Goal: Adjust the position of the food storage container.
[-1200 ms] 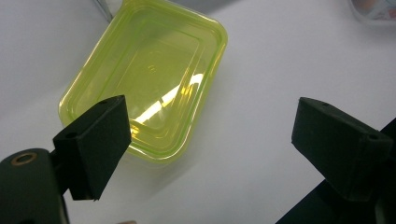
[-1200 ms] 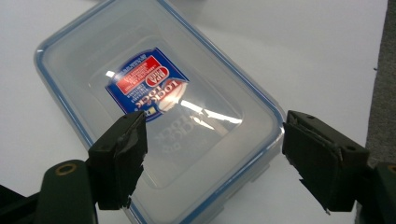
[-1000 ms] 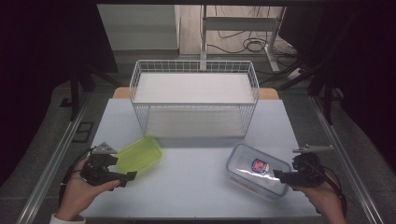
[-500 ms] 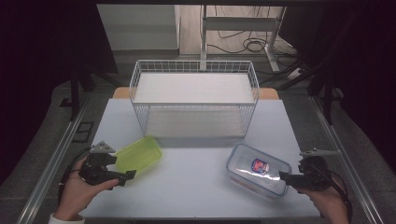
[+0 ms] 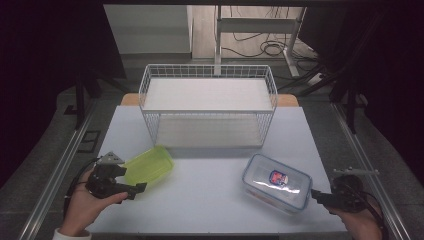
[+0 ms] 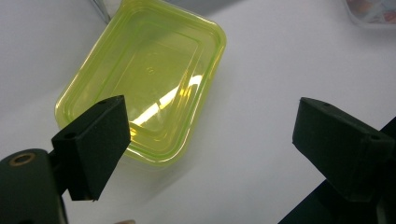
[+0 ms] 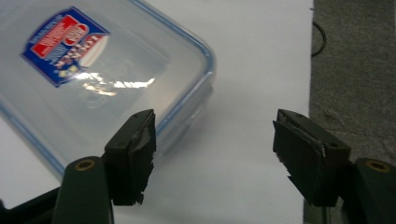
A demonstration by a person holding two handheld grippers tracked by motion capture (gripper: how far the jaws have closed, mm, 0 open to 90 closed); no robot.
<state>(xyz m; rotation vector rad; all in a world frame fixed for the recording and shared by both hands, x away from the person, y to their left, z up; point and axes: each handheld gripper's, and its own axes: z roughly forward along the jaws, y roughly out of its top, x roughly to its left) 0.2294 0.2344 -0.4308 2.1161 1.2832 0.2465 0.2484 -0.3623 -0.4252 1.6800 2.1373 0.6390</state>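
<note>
A yellow-green plastic container [image 5: 147,168] lies upside down on the white table at the near left. My left gripper [image 5: 137,189] stands open just in front of it. In the left gripper view the container [image 6: 149,79] lies beyond the wide-apart jaws of that gripper [image 6: 210,140], with one jaw overlapping its near edge. A clear lidded box with a blue seal and a label [image 5: 276,181] sits at the near right. My right gripper [image 5: 316,196] is off the box's right corner. Its jaws [image 7: 215,149] have just been closing a little, stand open, and have bare table between them beside the box [image 7: 93,79].
A white wire basket [image 5: 207,107] stands at the back middle of the table. The table's right edge [image 7: 312,70] runs close to my right gripper, with grey floor beyond it. Metal rails flank the table on both sides.
My right gripper has drawn back to the right and slightly nearer, away from the clear box. The left gripper and both containers have stayed put.
</note>
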